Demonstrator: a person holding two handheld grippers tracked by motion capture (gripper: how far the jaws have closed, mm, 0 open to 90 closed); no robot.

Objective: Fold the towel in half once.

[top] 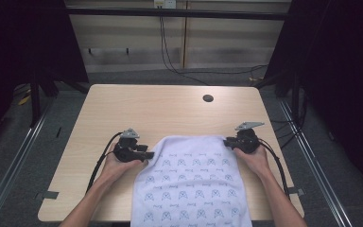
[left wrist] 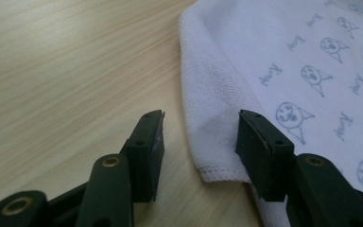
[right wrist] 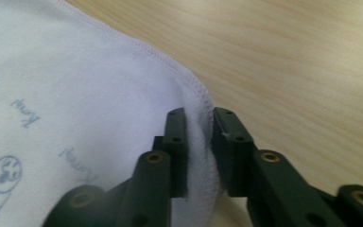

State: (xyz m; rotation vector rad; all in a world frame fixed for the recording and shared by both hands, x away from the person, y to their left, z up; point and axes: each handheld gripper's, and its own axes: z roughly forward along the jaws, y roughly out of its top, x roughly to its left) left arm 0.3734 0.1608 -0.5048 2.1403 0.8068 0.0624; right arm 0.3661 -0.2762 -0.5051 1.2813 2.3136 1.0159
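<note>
Pale wooden desk (top: pixel 137 106) carries a printed towel (top: pixel 191 177); right gripper (right wrist: pixel 199 142) pinches its two o'clock corner, left gripper (left wrist: pixel 201 142) fingers spread astride the ten o'clock corner, likely for lifting.

Each black tool (top: pixel 147 154) carries a grey triangular plate, brass-ringed screws and a trailing black cable

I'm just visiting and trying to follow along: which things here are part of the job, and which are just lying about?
Part of the job:
- white printed towel
- left gripper, jaws open astride the towel's edge
- right gripper, pinching a towel corner

Just there:
- wooden table with a round hole
- black cables on the floor behind
</note>
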